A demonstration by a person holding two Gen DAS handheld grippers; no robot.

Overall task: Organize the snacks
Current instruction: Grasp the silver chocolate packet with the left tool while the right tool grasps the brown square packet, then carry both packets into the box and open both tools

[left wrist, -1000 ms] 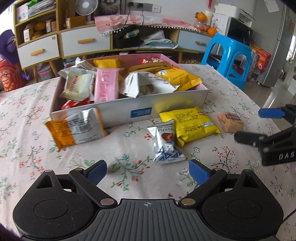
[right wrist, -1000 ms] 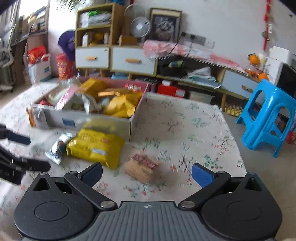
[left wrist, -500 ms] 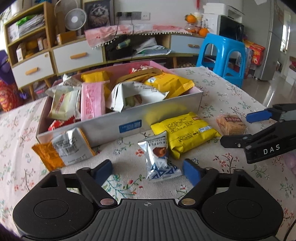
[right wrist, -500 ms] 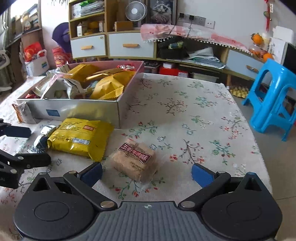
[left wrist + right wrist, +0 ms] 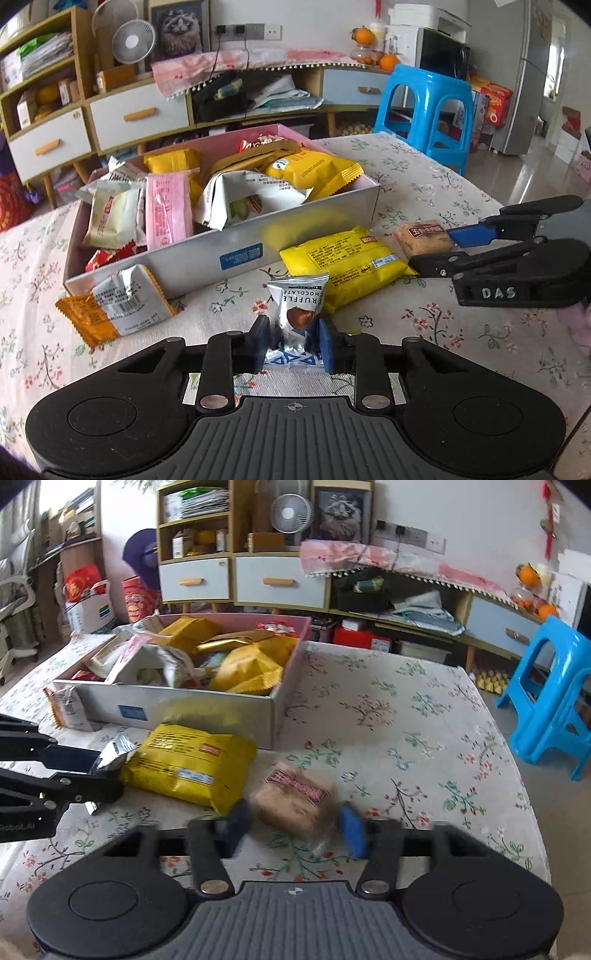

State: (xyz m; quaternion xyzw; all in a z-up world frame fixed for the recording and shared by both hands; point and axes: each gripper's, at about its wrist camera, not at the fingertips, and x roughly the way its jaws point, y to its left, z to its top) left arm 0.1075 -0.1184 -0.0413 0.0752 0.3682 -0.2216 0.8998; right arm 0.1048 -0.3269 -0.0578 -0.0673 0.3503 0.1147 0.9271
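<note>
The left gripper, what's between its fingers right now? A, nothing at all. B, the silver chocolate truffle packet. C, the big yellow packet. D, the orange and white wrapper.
B: in the left wrist view the left gripper has its closing jaws pressed against both sides of the silver chocolate truffle packet, while the big yellow packet and the orange and white wrapper lie untouched on the table.

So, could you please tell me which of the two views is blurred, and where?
Right wrist view: motion blur smears the brown cake packet and the right tool, whose jaws are closing around it. Left wrist view: sharp, print on the chocolate packet legible; fisheye bends the box.
</note>
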